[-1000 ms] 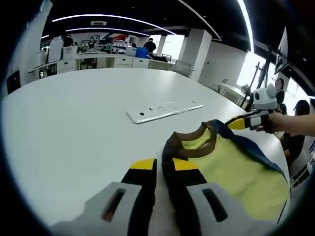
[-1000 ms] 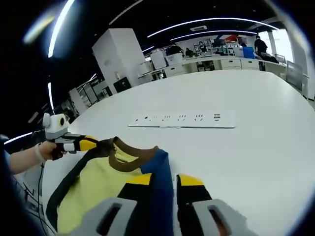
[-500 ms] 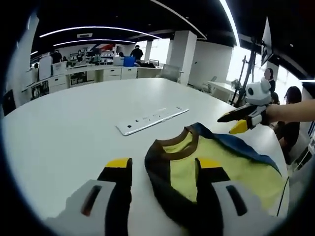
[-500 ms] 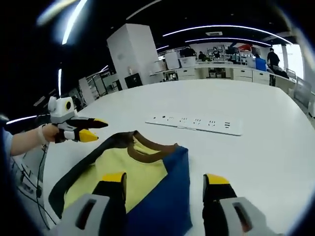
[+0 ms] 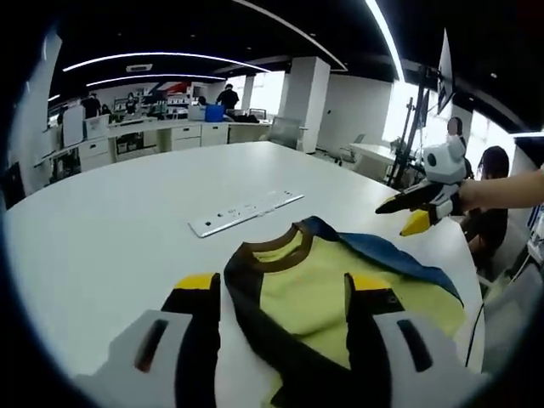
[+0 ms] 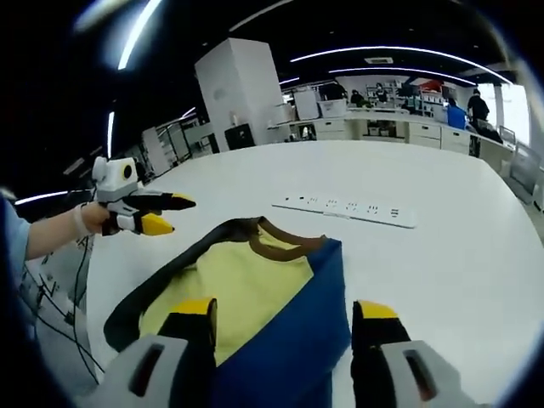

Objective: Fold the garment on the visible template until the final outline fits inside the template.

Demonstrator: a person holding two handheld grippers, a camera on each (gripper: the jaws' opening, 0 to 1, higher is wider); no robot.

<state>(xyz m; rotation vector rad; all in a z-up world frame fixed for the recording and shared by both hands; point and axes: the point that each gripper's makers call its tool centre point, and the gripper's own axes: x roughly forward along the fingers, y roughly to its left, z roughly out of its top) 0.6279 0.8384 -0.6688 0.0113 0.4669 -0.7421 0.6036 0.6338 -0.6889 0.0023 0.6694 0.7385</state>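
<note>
On the white round table (image 5: 110,229), the garment (image 5: 340,289) is seen lying flat near the edge, a yellow piece with a brown collar (image 5: 272,248), a dark trim along one side and a blue panel (image 6: 293,331) along the other. In the left gripper view, the left gripper (image 5: 285,293) is held just above the cloth with its yellow-tipped jaws spread wide apart and nothing gripped between them; the dark-trimmed shoulder lies in the gap. In the right gripper view, the right gripper (image 6: 285,310) is likewise shown with its jaws wide apart and empty, the blue panel lying beneath and between them. Each gripper is also seen from the other's camera, raised off the table beside the garment and held by a hand (image 6: 85,223), its jaws parted. A white power strip (image 6: 344,208) is laid on the table beyond the collar, apart from the garment. Desks and people are visible in the far background.
</note>
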